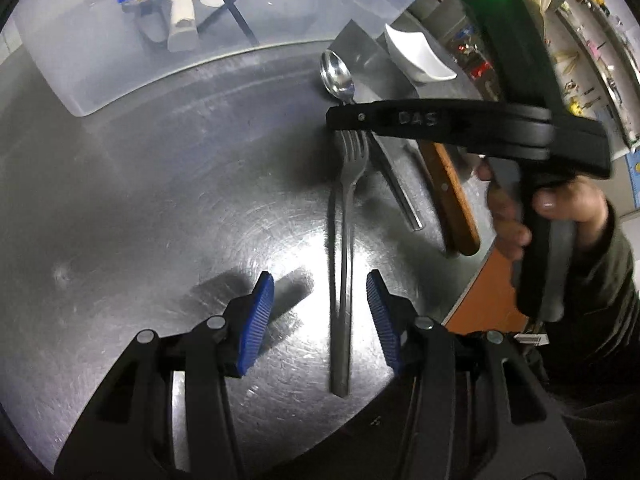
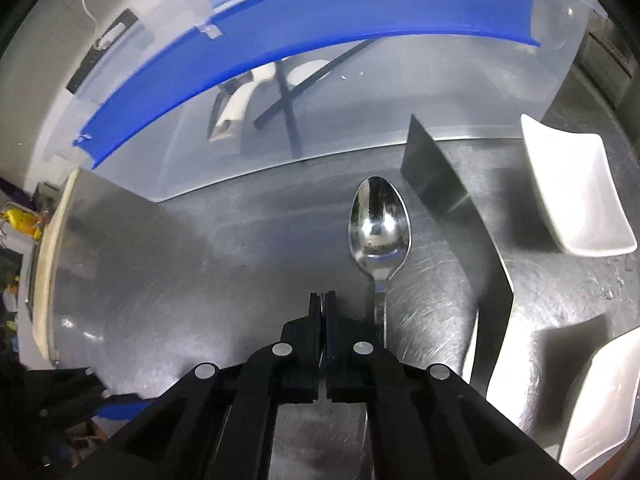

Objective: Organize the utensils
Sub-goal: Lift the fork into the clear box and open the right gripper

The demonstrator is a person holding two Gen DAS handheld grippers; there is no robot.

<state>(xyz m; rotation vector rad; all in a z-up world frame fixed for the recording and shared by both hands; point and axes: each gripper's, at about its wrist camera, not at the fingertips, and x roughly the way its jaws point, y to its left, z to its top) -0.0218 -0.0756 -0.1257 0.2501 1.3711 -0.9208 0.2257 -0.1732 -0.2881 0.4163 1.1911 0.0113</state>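
A steel fork [image 1: 342, 240] lies on the metal table [image 1: 160, 200], its handle running between the blue pads [image 1: 256, 320] of my left gripper [image 1: 320, 312]. That gripper hovers open above it, and the pads do not touch the fork. A spoon [image 1: 338, 76] [image 2: 378, 220] lies bowl up beyond the fork. A cleaver with a steel blade [image 2: 440, 184] and a wooden handle [image 1: 452, 196] lies right of the spoon. My right gripper [image 2: 324, 300] [image 1: 332, 114], held by a hand [image 1: 560, 208], is shut on nothing, just left of the spoon's neck.
A clear plastic box [image 2: 400, 92] with a blue strip [image 2: 280, 40] stands at the back, holding a white-handled tool [image 2: 236, 108] and black sticks. Two white dishes [image 2: 576, 192] [image 2: 600, 400] sit on the right. The table edge [image 1: 472, 284] runs near the cleaver handle.
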